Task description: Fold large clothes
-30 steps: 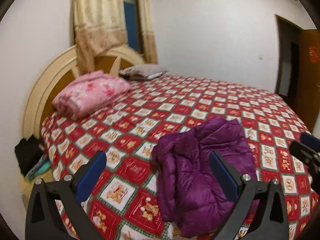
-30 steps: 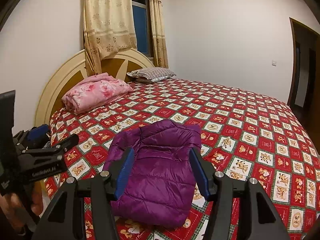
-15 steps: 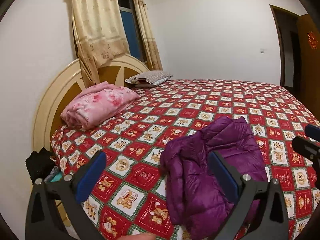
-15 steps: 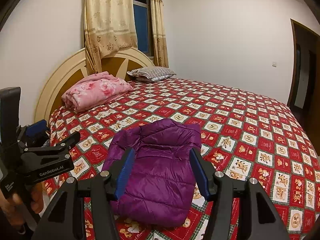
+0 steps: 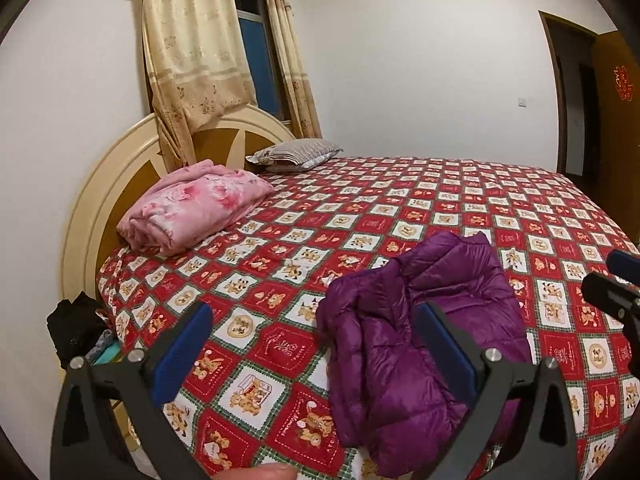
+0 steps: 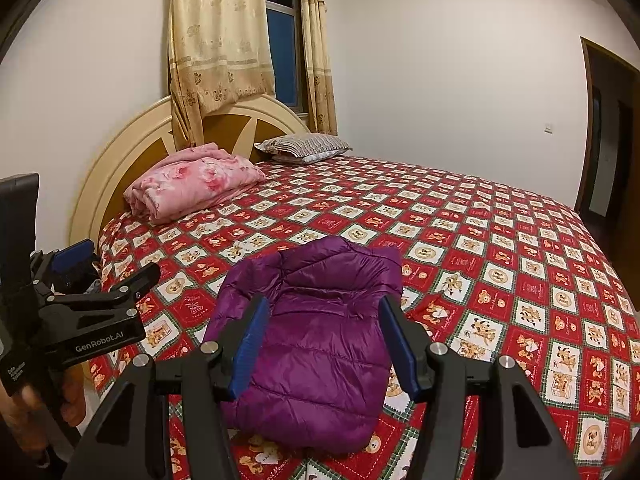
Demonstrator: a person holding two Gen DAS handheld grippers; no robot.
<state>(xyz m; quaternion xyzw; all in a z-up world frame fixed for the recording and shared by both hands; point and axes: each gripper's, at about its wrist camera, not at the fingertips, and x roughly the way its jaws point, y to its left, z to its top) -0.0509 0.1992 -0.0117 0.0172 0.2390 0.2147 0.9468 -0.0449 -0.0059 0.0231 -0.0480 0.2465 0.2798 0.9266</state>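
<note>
I see the bed under its red bear-print bedspread; the folded purple down jacket lies near its front edge; my left gripper and right gripper hover above, both released, grasping nothing.

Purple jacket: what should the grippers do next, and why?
Probably stay back and do nothing more. The purple puffer jacket already lies folded into a compact bundle on the bed, and both the left gripper and right gripper are open, holding nothing.
</note>
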